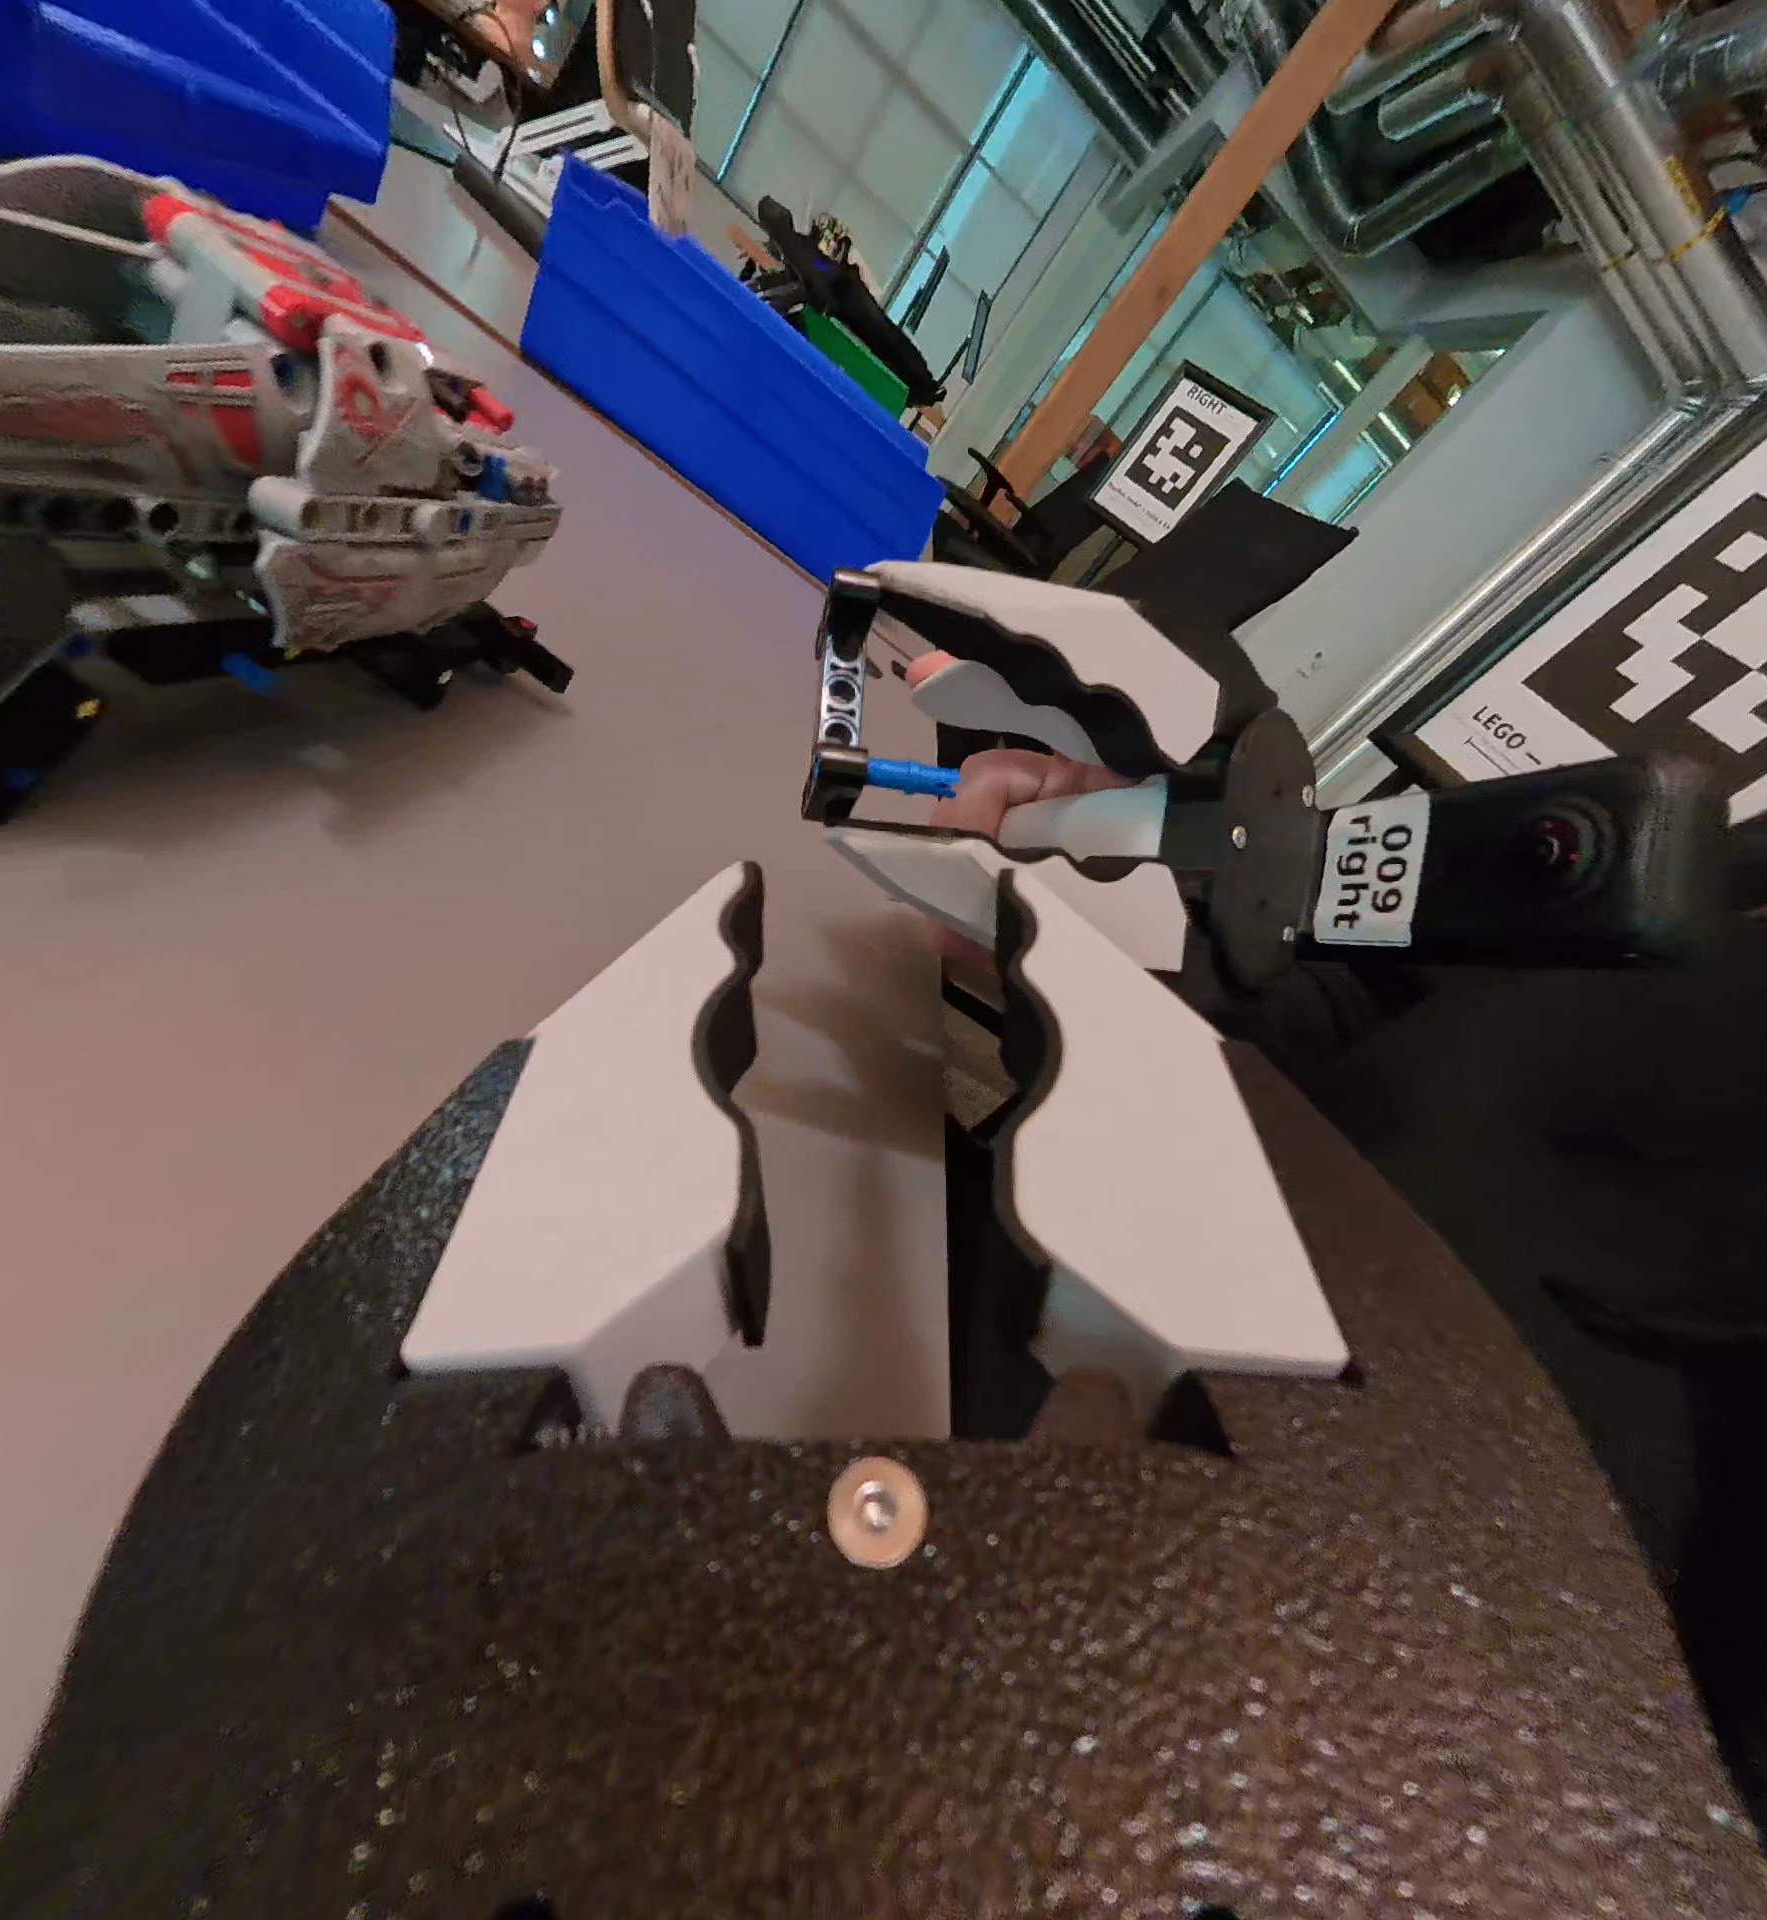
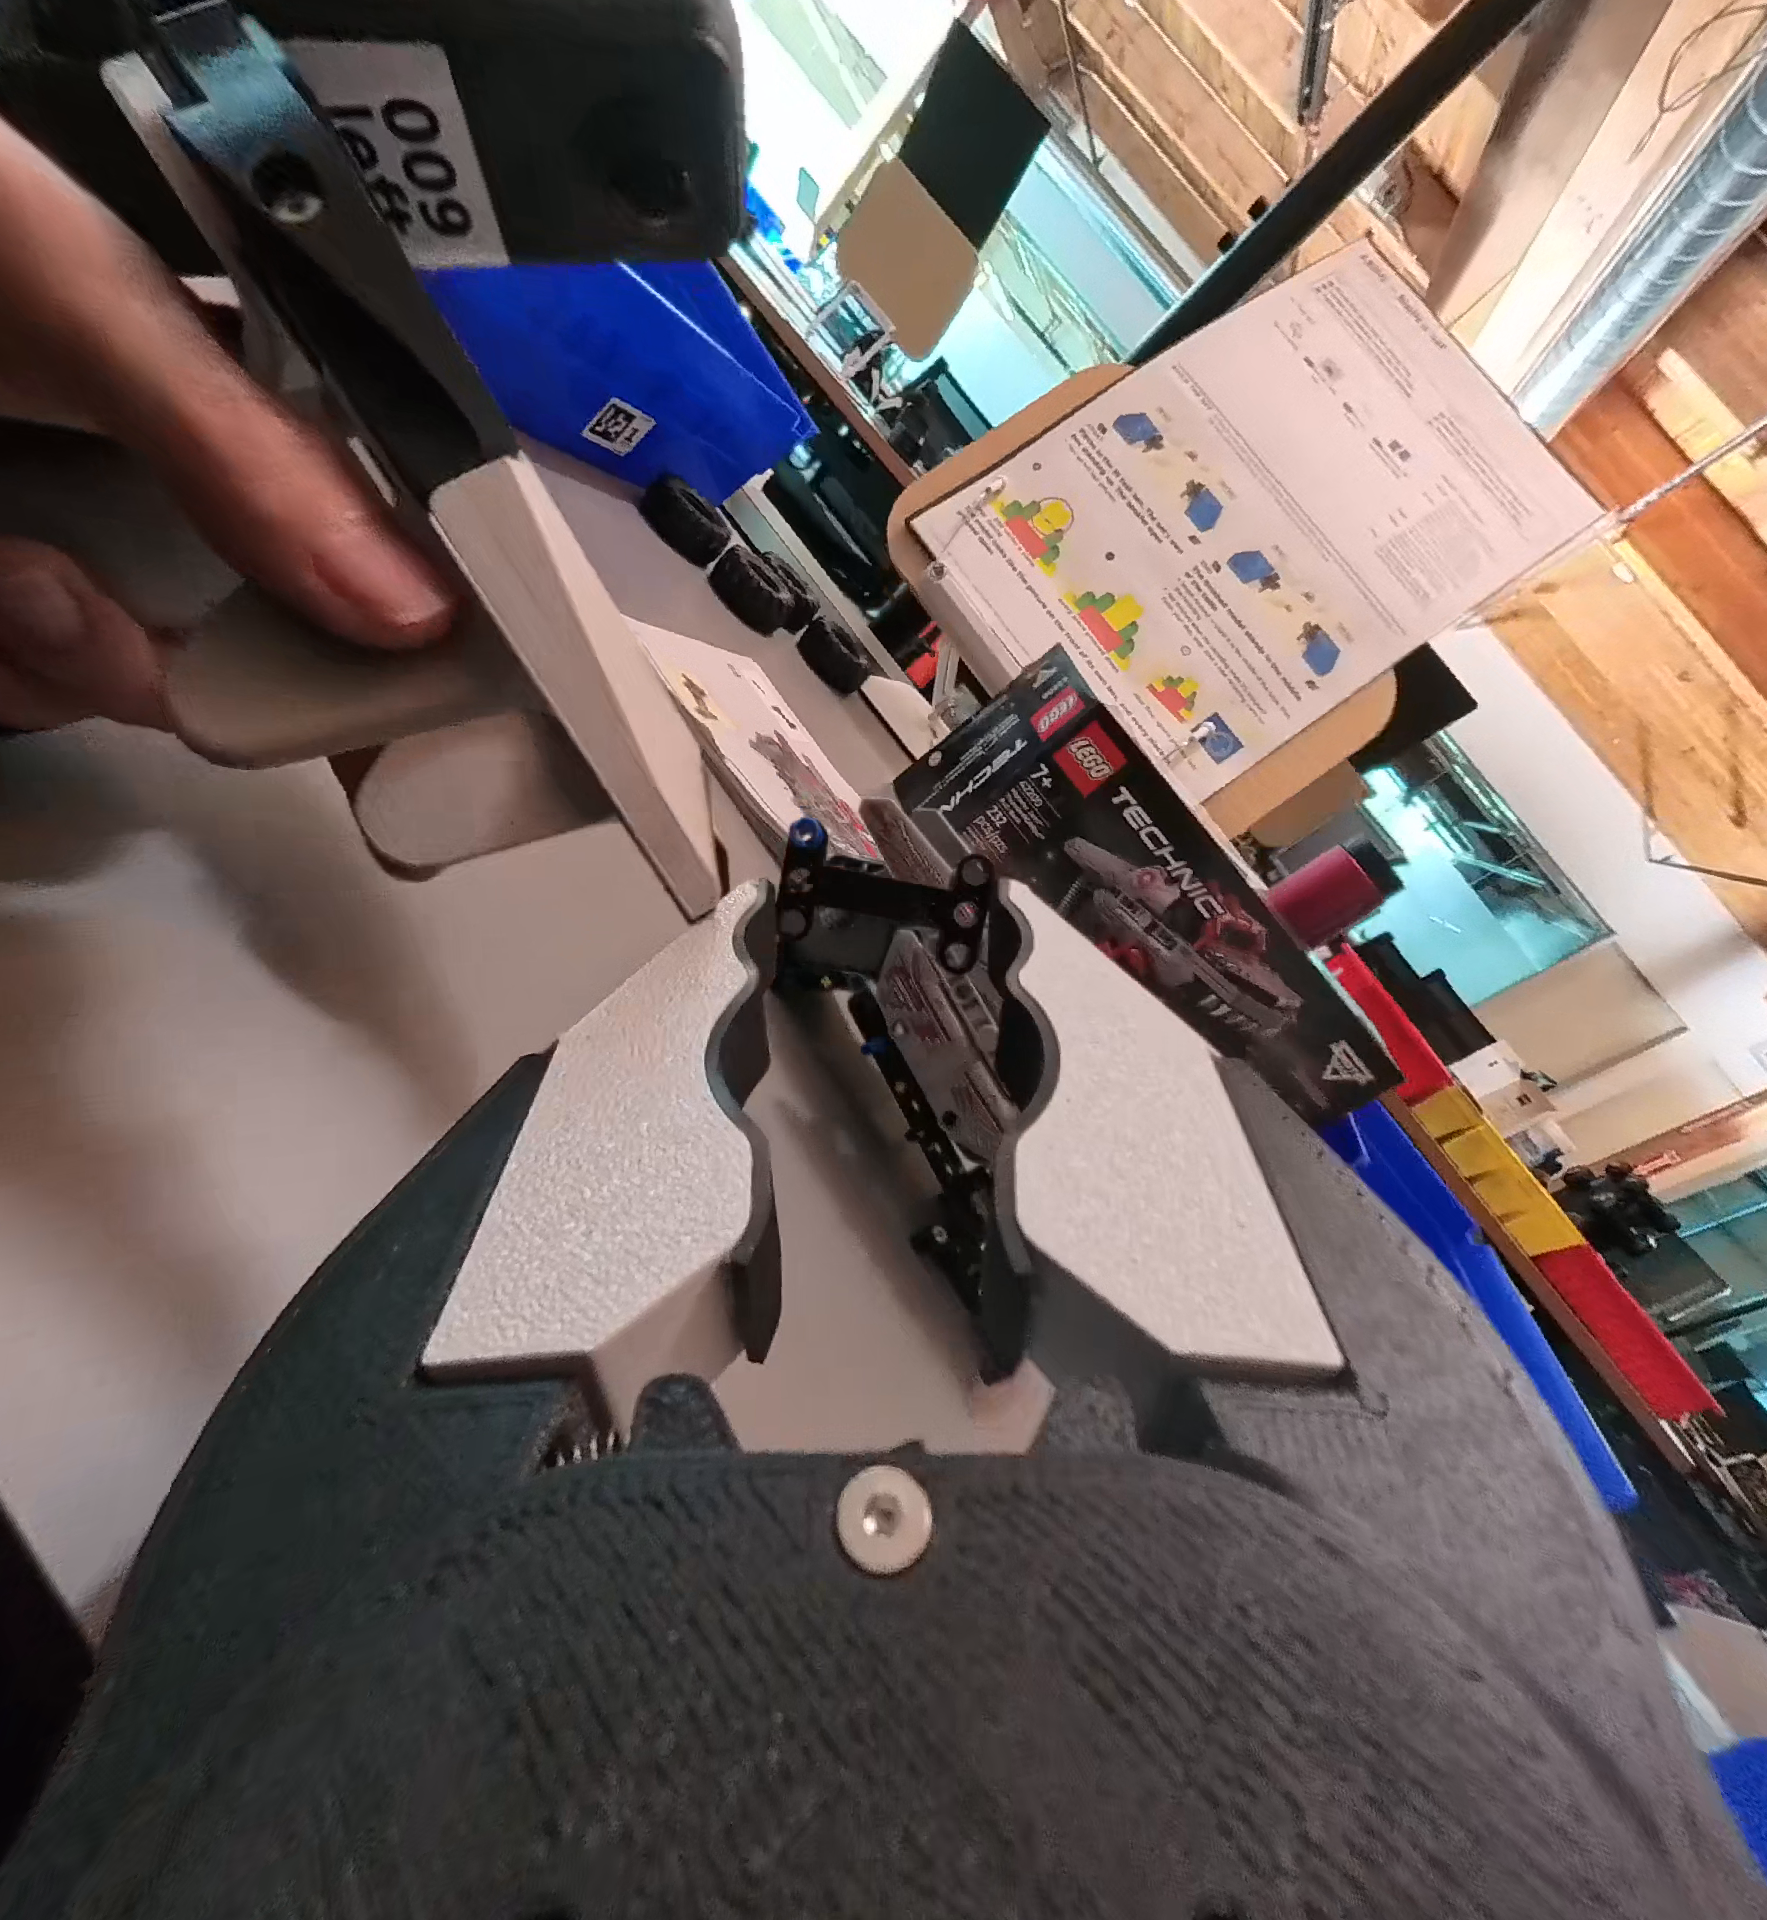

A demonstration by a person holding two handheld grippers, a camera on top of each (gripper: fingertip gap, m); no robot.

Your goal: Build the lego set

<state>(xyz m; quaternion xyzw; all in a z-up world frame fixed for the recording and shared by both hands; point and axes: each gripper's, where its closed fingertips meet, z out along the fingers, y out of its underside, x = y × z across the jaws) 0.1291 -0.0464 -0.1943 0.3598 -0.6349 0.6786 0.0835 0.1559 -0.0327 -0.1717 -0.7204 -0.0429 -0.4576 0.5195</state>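
My right gripper [image 2: 879,909] is shut on a small black Lego assembly [image 2: 863,899] with a blue pin, held across its fingertips above the table. In the left wrist view the right gripper [image 1: 837,727] comes in from the right, and the assembly [image 1: 841,688] shows a grey holed beam between two black ends. My left gripper [image 1: 874,899] is open and empty, just below and right of that assembly. The part-built grey, red and black Lego car [image 1: 235,468] lies on the table at the left. It also shows through the right gripper's gap [image 2: 936,1039].
Blue bins [image 1: 713,384] stand along the table's far edge. The Lego box [image 2: 1149,904], an open booklet [image 2: 754,748], black tyres [image 2: 754,582] and an instruction sheet on a stand [image 2: 1253,520] lie beyond the right gripper. A hand holds the left gripper [image 2: 567,675]. The tips of both grippers are at nearly the same place.
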